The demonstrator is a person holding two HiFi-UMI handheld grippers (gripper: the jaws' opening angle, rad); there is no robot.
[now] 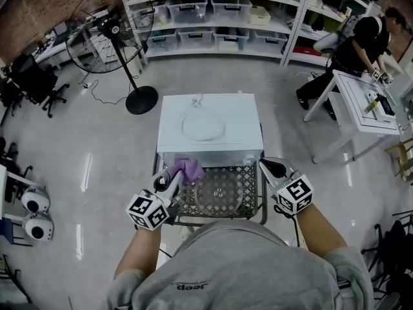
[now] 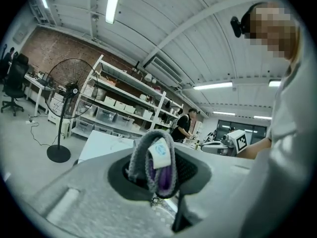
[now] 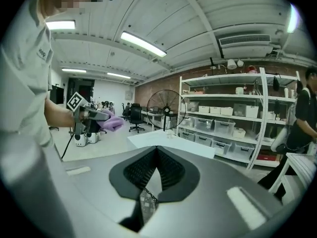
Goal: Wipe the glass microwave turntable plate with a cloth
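The glass plate [image 1: 219, 192] lies flat in a wire basket [image 1: 250, 173] in front of a white surface [image 1: 210, 108]. My left gripper [image 1: 175, 179] clamps the purple cloth [image 1: 188, 168] beside the plate. The cloth's white tag [image 2: 159, 154] bears a blue mark I cannot read. My right gripper [image 1: 271, 167] is closed and empty. Shelves of bins [image 1: 193, 8] and a fan [image 1: 119, 24] stand behind.

plate [image 1: 219, 192] on rack [image 1: 250, 176] | cloth [image 1: 188, 168] left of plate | box [image 1: 232, 108] behind rack | fan [image 1: 111, 24] behind-left of box
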